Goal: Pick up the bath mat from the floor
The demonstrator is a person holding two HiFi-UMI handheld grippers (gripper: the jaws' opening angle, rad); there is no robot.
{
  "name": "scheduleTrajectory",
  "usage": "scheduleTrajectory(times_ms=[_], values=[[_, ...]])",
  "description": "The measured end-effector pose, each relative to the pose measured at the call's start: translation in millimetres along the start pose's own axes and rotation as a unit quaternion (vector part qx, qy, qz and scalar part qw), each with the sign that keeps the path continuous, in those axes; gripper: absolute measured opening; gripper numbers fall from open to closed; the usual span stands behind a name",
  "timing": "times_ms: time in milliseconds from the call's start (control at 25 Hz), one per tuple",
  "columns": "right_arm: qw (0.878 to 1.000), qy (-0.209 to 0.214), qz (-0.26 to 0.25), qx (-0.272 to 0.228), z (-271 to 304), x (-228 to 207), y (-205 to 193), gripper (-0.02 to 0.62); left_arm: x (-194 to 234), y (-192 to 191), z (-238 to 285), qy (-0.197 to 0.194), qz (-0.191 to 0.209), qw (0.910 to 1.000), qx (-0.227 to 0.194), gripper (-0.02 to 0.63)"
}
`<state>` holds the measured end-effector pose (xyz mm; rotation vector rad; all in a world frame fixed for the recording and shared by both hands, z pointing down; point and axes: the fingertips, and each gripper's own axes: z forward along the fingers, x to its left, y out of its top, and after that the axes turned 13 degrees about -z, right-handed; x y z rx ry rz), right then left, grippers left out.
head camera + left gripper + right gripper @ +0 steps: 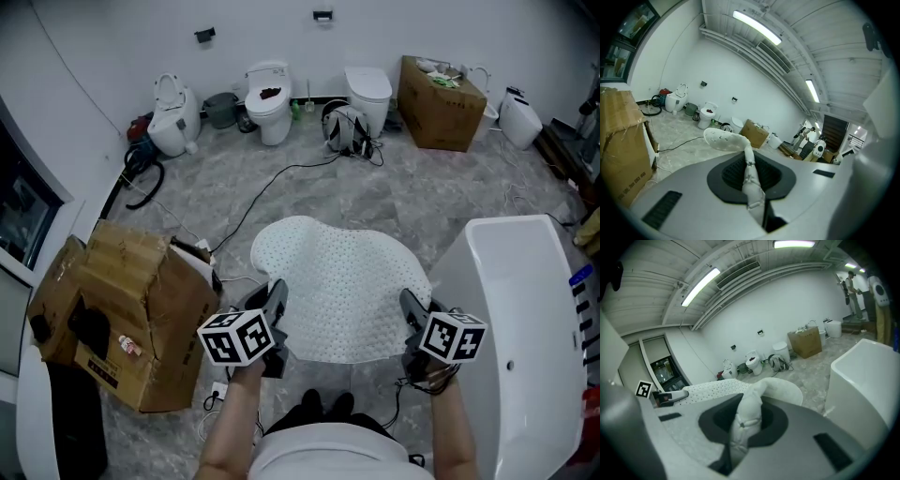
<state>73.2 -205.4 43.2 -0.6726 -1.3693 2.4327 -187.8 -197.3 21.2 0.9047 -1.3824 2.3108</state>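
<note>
white dotted bath mat (342, 272) pinched at near edge, left gripper (276, 298) and right gripper (411, 307) both clamped tight on it. lifting step, likely; next needs even raise till far edge clears floor (422, 197).

**Legible Markings in the Scene**

No word, brand or number can be read anywhere. The cube (236, 337) on the left gripper (276, 292) bears black-and-white square markers, which are patterns and not letters. The cube (454, 337) on the right gripper (410, 306) bears the same kind. One such square marker (643, 389) also shows in the right gripper view. The torn cardboard box (141, 281) carries a small pale label (127, 347) and dark print (98, 368) on its side, both too small to read. That print is only a faint blur in the left gripper view. A blue tag (581, 277) at the right rim of the bathtub (525, 225) is likewise illegible.
</note>
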Motion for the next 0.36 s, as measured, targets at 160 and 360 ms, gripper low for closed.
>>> scheduleTrajectory(times_ms=[160, 360], values=[[1.0, 0.0, -0.008, -0.002, -1, -4, 3, 0.026, -6, 0, 4, -0.001, 0.002, 1.0, -0.001, 0.028], [1.0, 0.002, -0.01, 0.004, -8, -11, -1, 0.026, -15, -4, 7, -0.002, 0.003, 1.0, -0.004, 0.028]])
